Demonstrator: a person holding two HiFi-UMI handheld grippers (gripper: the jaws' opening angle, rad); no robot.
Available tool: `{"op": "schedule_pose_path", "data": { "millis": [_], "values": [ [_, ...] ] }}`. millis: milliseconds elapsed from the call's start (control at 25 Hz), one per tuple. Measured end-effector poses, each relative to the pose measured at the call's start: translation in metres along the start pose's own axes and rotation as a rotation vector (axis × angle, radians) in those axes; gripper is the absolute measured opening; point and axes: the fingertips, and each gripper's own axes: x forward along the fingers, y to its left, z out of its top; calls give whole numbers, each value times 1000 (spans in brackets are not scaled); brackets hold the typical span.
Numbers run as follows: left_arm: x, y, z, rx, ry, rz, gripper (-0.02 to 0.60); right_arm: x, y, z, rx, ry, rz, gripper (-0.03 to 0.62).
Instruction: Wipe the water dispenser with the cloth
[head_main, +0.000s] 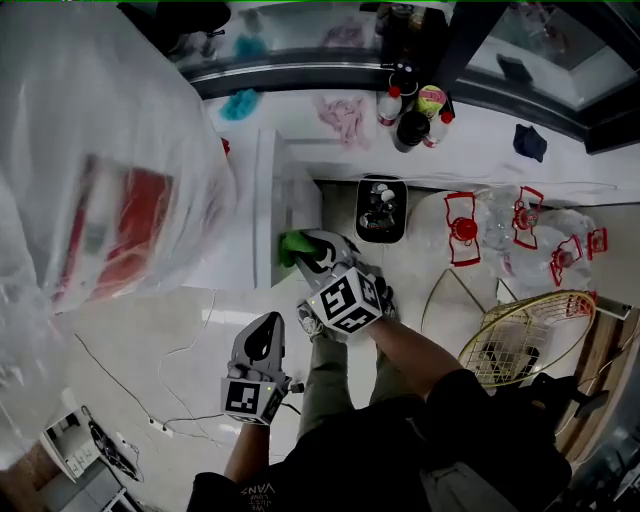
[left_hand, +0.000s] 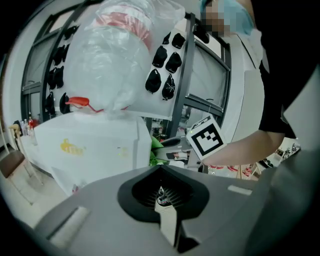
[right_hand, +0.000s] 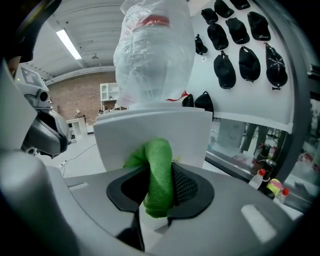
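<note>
At the far left of the head view a large water bottle (head_main: 100, 170) wrapped in clear plastic fills the frame, with a red label showing through the wrap. In the right gripper view it stands on top of the water dispenser (head_main: 287, 195), a white box whose front and side face the person.

Below the bottle, over the pale floor, the left gripper (head_main: 265, 332) hangs well apart from the dispenser. Its jaws are together, with nothing between them. A thin cable (head_main: 190, 350) trails across the floor beside it.

Further right, the green cloth (head_main: 290, 247) lies against the dispenser's side near its lower corner. The right gripper (head_main: 316, 246) is clamped on it. In that gripper's own view the cloth stands up as a folded loop between the jaws, its top touching the white panel.

Just right of the dispenser a small black tray (head_main: 381, 210) sits on the floor, holding some shiny parts too small to tell. Behind it, on a white ledge, stand a few bottles (head_main: 415, 108) with red caps, and a pink rag (head_main: 343, 115) lies near them.

At the right, several empty clear jugs (head_main: 500, 228) with red handles are grouped on the floor. Near them lies a round gold wire guard (head_main: 527, 335).
</note>
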Motion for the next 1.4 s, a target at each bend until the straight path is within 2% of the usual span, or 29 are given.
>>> {"op": "schedule_pose_path", "data": {
  "millis": [120,360,640,880,1080,1400],
  "values": [
    [4,-2,-6,-17,44,-13,2,14,-22,2,-30,7,-30,114],
    [13,0,-13,-35,66,-23,2,48,-83,15,-90,16,-129,114],
    [16,-1,-19,-30,66,-37,2,78,-137,26,-77,25,-226,114],
    [17,-12,-17,-24,65,-47,2,82,-159,29,-55,18,-278,114],
    [17,-11,-16,-24,62,-31,2,52,-140,18,-42,1,-259,114],
    [20,-15,-16,-18,41,-6,2,3,-36,-49,26,53,-125,114]
  ]
}}
